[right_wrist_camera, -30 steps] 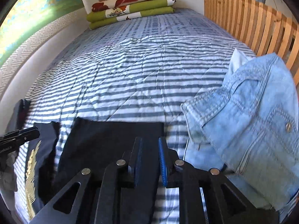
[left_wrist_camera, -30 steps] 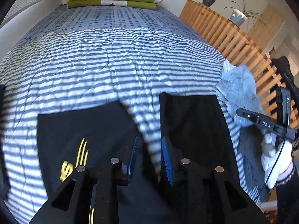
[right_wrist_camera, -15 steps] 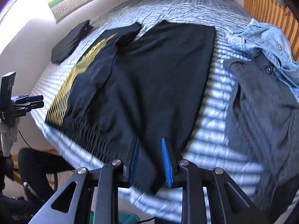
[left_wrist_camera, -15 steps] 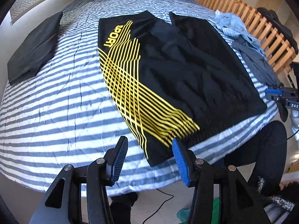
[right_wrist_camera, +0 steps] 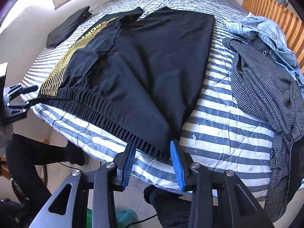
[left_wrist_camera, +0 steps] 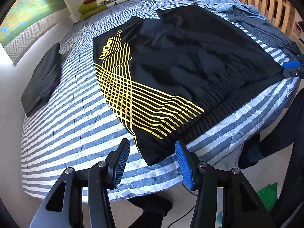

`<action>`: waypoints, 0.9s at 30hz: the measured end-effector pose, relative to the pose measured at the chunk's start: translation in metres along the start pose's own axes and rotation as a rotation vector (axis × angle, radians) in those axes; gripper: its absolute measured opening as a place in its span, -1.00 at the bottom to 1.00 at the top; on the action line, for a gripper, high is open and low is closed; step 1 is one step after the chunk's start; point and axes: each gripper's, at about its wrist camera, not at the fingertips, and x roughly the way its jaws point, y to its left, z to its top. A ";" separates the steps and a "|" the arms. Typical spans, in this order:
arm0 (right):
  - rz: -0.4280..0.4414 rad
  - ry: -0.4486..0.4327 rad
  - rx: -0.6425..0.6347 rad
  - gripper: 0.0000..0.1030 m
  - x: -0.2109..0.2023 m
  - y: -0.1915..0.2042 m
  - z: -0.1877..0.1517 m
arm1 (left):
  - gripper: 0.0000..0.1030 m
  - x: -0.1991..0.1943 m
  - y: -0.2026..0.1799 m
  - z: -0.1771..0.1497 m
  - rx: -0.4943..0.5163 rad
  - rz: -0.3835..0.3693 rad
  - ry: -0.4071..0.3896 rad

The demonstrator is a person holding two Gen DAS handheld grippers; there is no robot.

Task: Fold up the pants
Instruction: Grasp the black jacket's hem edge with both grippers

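Black pants (left_wrist_camera: 190, 60) with yellow stripes down one side lie spread flat on the striped bed (left_wrist_camera: 72, 114), waistband at the near edge. My left gripper (left_wrist_camera: 152, 152) is open, and the striped waistband corner sits between its fingers without being pinched. In the right wrist view the pants (right_wrist_camera: 144, 62) show their plain black side. My right gripper (right_wrist_camera: 153, 148) is open around the other waistband corner. Each gripper also appears in the other view: right gripper (left_wrist_camera: 291, 68), left gripper (right_wrist_camera: 28, 95).
A folded black garment (left_wrist_camera: 41, 77) lies at the left of the bed. A grey tweed jacket (right_wrist_camera: 266, 87) and a denim shirt (right_wrist_camera: 266, 32) lie crumpled to the right, by a wooden slatted rail (left_wrist_camera: 256, 0). Folded green blankets (left_wrist_camera: 112, 0) sit at the far end. A person's legs stand below the bed edge.
Both grippers have drawn back from the leg ends to the waistband at the near bed edge. Their jaws, narrow a second ago, now stand wide apart.
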 end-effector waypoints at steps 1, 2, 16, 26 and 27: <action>-0.005 -0.002 0.001 -0.31 0.001 0.000 0.000 | 0.04 0.000 -0.003 0.001 0.006 -0.011 0.005; -0.010 0.000 0.001 -0.31 0.005 0.000 0.001 | 0.04 -0.001 -0.006 0.001 0.012 -0.019 0.004; -0.082 0.030 -0.058 -0.39 0.020 0.014 0.015 | -0.59 0.013 0.028 0.016 -0.093 -0.070 0.004; -0.144 0.034 -0.124 -0.83 0.020 0.027 0.012 | -0.59 0.011 0.025 0.021 -0.069 -0.040 -0.007; -0.145 0.030 -0.118 -0.86 0.018 0.026 0.014 | -0.62 0.009 0.027 0.022 -0.070 -0.041 -0.009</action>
